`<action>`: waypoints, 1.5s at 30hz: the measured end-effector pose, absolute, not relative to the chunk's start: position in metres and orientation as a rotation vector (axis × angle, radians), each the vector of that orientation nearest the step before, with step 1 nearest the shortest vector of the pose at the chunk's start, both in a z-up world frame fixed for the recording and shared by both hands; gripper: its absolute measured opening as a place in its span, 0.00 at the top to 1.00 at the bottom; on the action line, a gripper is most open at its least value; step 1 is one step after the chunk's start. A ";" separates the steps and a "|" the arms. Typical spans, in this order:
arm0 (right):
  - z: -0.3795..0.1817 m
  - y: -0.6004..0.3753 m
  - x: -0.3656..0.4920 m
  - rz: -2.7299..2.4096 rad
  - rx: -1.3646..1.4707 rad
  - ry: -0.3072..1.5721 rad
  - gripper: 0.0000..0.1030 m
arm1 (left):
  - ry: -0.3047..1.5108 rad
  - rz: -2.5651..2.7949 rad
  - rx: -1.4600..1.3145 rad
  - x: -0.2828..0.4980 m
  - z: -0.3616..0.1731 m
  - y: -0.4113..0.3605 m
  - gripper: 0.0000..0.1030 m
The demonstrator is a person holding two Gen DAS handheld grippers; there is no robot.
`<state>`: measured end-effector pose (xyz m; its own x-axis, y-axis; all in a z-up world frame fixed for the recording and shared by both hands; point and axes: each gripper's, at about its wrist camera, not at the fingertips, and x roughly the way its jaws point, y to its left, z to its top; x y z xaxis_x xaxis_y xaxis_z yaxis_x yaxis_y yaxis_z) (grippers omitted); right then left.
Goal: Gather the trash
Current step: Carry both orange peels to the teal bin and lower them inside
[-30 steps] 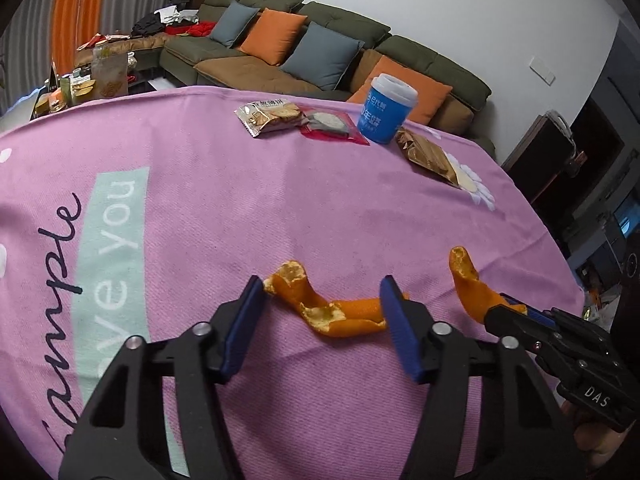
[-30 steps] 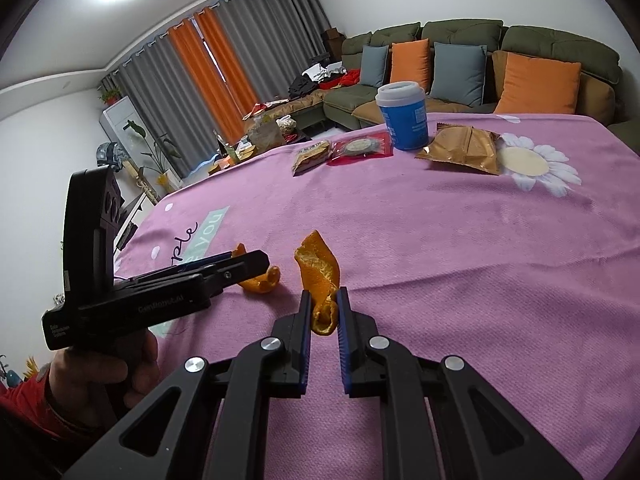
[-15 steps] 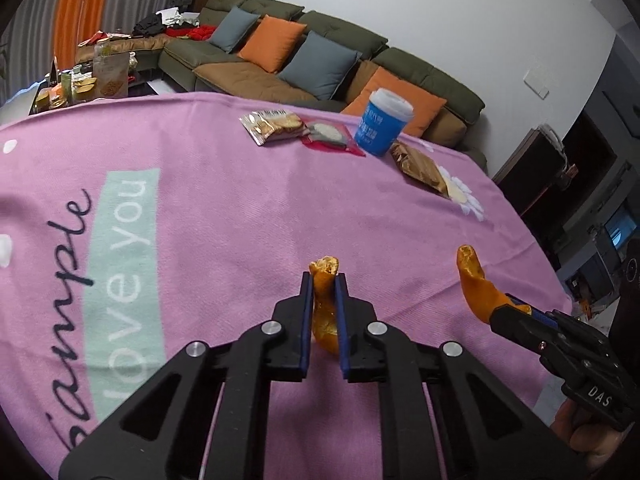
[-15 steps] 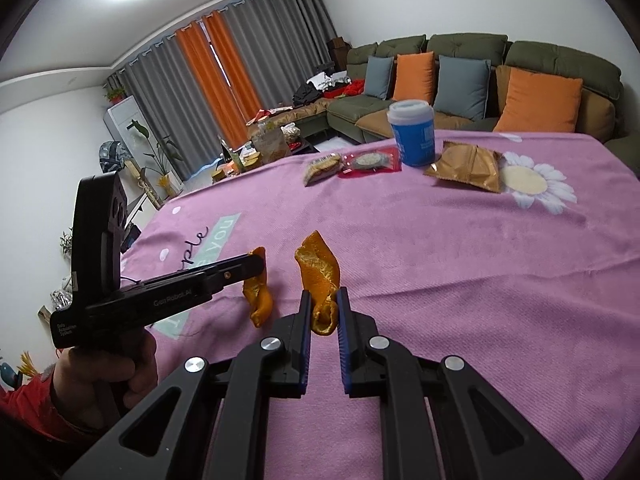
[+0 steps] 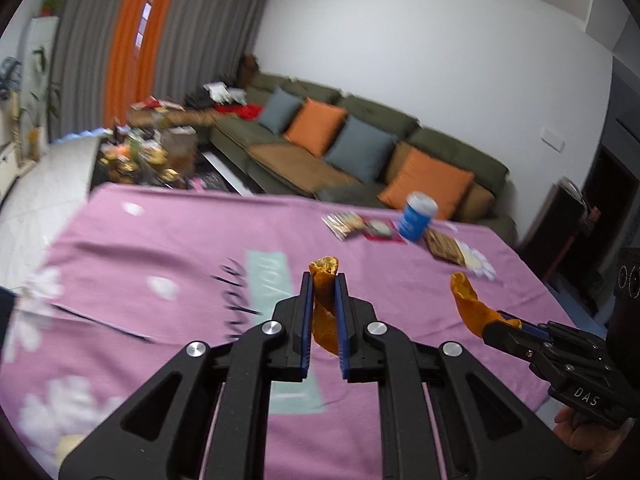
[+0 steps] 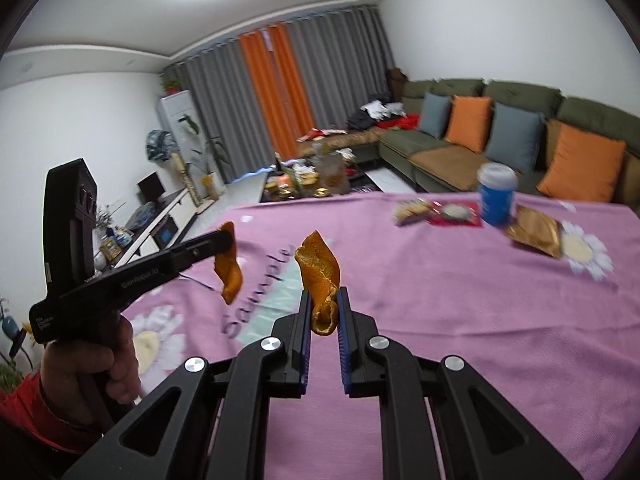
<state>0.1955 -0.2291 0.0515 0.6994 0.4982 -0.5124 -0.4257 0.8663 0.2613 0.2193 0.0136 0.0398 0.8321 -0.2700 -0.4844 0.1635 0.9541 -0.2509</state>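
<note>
- Left tool [image 5: 323, 312]: clamped on an orange peel [image 5: 325, 308]; a second ago open around it on the surface [image 5: 168, 248], now lifted clear
- Right tool [image 6: 323, 316]: clamped on a second peel [image 6: 320, 268], also held aloft
- Meaning: both peels look ready for disposal; no bin in view
- Remaining: cup [image 6: 496, 194] and wrappers [image 6: 534, 234] near the far edge, well apart
- Room: open cloth between

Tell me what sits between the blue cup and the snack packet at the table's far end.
A red packet lies between the snack packet and the blue cup, clearest in the right wrist view.
</note>
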 end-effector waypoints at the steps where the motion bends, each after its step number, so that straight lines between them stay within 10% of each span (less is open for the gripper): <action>1: 0.054 -0.224 0.192 0.525 0.117 0.599 0.90 | 0.521 -0.211 -0.204 0.210 0.046 0.023 0.90; 45: 0.102 0.023 0.180 0.998 -0.062 0.539 0.90 | 0.262 0.228 -0.297 0.034 0.103 0.258 0.90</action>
